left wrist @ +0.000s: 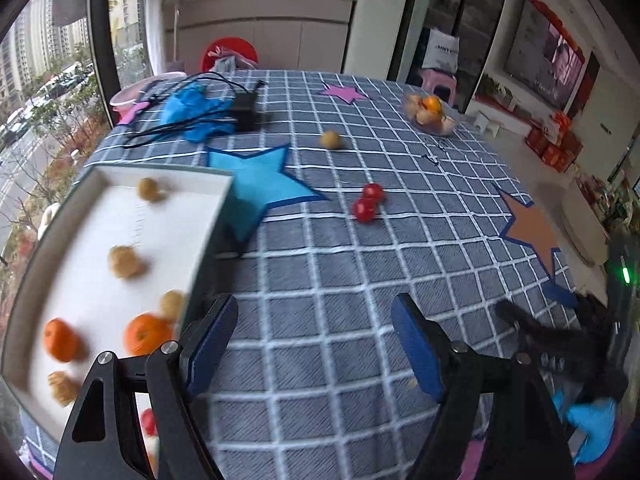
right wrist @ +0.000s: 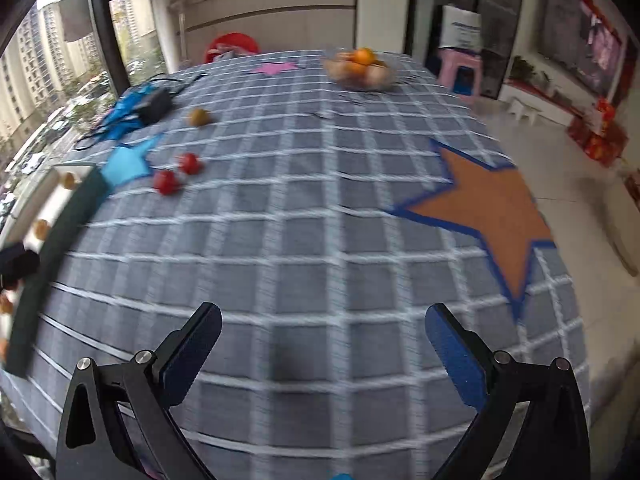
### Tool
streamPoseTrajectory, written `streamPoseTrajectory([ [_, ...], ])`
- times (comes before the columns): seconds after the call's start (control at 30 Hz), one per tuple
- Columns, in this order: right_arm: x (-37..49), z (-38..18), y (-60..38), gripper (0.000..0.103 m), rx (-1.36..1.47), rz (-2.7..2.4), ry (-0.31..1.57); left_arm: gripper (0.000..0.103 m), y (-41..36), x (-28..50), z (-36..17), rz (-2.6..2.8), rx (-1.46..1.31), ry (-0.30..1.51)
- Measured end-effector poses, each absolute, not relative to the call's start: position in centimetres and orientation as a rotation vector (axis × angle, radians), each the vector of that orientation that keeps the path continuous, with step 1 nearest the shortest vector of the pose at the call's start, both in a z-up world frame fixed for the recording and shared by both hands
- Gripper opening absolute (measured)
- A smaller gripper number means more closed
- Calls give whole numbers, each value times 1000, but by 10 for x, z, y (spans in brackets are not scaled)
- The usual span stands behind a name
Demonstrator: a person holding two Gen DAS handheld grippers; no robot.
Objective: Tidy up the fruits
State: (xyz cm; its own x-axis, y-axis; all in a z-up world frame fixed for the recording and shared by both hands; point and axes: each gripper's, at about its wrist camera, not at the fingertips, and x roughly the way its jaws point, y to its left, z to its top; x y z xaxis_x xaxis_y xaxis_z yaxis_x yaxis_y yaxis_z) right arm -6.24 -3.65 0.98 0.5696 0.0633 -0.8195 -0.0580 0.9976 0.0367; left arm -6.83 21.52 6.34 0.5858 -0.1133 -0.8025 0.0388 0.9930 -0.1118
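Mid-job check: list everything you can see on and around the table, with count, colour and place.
tray: one, white, table's left edge
oranges: two, orange, in tray
tan fruits: at least five, in tray
tomatoes: two, red, mid-table, touching
loose tan fruit: one, beyond tomatoes
glass bowl: one, clear, far right, holding fruit
star mats: three, blue, pink, orange
charger: black, far left
left hand-held gripper: open, empty
right hand-held gripper: open, empty
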Motion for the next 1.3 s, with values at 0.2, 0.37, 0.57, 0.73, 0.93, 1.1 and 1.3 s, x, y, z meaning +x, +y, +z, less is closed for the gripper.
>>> streamPoseTrajectory([
  [0.2, -74, -3, -60, 103, 80, 137, 927, 82, 182, -26, 46, -47, -33, 963],
  [0.37, -76, -2, -63, 103, 109, 166, 913, 68, 167, 10, 39, -12, -8, 958],
  [0.57, -79, -2, -66, 103, 148, 223, 894, 64, 163, 47, 30, -26, -75, 989],
  [0.73, -80, -2, -73, 103, 207, 250, 874, 64, 162, 70, 20, -18, -113, 1014],
  [0.93, -80, -1, -74, 103, 214, 254, 872, 52, 156, 84, 10, -7, -97, 1019],
  [1.1, -80, -1, -75, 103, 220, 259, 870, 25, 156, 84, 11, -32, -105, 1028],
  [1.3, -79, -2, -76, 103, 229, 262, 867, 25, 154, 61, 11, -48, -78, 1021],
])
